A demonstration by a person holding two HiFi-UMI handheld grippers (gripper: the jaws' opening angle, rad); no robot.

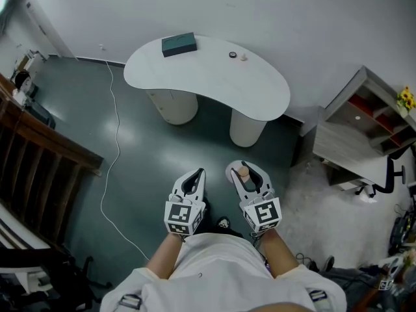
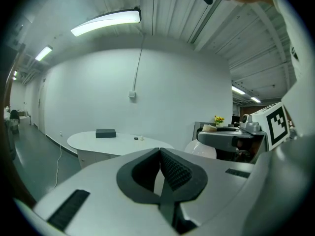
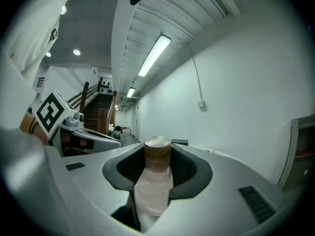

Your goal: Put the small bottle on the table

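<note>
The desk (image 1: 208,77) stands ahead of both tongs, well apart from them. On it, a box (image 1: 179,44) lies toward the far left end, with two small items (image 1: 233,54) to its right. The left tongs (image 1: 194,178) and right tongs (image 1: 246,169) are side by side, and the small bottle (image 3: 156,171) stands between the right pair's jaws. A cable (image 1: 110,148) trails over the floor left of the left tongs. A shelf unit (image 1: 364,125) stands off to the right.

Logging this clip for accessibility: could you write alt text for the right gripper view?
The right gripper is shut on a small pale pink bottle with a brown cap, held upright between its dark ribbed pads. Behind it run a plain white wall and a long ceiling strip light.
</note>
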